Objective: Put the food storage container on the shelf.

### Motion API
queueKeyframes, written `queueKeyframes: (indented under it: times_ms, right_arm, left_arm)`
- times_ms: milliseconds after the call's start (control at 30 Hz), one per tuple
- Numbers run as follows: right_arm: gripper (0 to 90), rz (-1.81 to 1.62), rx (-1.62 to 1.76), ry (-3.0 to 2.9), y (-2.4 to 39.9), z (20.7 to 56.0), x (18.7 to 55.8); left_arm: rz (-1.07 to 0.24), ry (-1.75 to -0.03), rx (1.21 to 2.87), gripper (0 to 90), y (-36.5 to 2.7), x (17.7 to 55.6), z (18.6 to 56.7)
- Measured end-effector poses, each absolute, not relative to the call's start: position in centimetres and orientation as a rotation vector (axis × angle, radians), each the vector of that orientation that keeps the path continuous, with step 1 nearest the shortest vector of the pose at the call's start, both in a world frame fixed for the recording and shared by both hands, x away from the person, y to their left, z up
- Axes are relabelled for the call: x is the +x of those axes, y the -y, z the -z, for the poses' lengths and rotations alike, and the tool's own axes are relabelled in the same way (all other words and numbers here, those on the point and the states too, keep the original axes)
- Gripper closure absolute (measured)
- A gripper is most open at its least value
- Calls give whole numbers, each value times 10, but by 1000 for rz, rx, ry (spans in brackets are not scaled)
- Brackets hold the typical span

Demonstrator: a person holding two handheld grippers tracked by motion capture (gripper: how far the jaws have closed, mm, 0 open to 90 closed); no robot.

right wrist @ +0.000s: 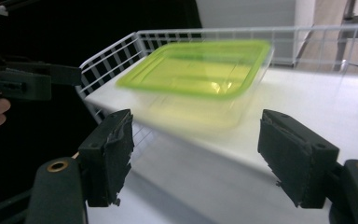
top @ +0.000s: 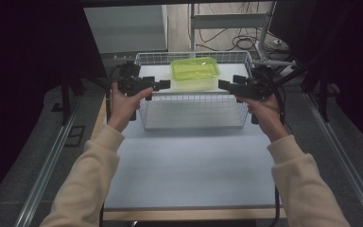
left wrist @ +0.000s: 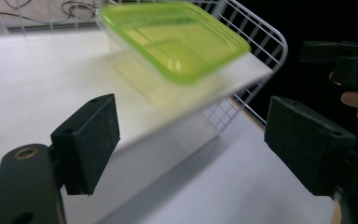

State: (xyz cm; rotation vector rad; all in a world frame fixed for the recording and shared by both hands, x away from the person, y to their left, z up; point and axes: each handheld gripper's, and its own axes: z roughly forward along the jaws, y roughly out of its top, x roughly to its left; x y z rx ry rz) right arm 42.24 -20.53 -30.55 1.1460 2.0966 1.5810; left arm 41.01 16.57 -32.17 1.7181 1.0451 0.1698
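High view shows left gripper (top: 166,84) and right gripper (top: 222,85) spread wide, holding nothing, flanking the green-lidded container (top: 194,72) inside the wire basket (top: 194,124).

Clear green-lidded container (top: 194,72) sits closed inside wire basket (top: 194,124)

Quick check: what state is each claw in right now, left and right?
Left claw: open, holding nothing, beside the green-lidded container in the wire basket.
Right claw: open, holding nothing, at the container's other side.
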Motion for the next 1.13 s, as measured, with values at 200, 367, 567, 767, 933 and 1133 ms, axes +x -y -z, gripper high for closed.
queueKeyframes:
  times_ms: [200, 367, 567, 767, 933, 1133]
  right_arm:
    - [261, -1602, 1089, -2151, 220, 331, 379]
    - [256, -1566, 1054, -2209, 227, 363, 348]
    - [256, -1597, 1059, -2246, 233, 407, 326]
    - [255, -1526, 1087, -2280, 234, 444, 321]
    - [237, -1520, 1070, -2255, 237, 450, 319]
    - [189, -1534, 1022, -2218, 245, 456, 315]
  left_arm:
    - [-183, -1001, 1719, 178, -167, 367, 346]
    - [-181, -980, 1741, 181, -168, 328, 376]
    - [-164, -997, 1741, 191, -179, 295, 420]
    - [-129, -1035, 1795, 194, -181, 289, 456]
    - [-132, -1036, 1816, 193, -180, 290, 463]
    - [-141, -1055, 1817, 192, -182, 291, 471]
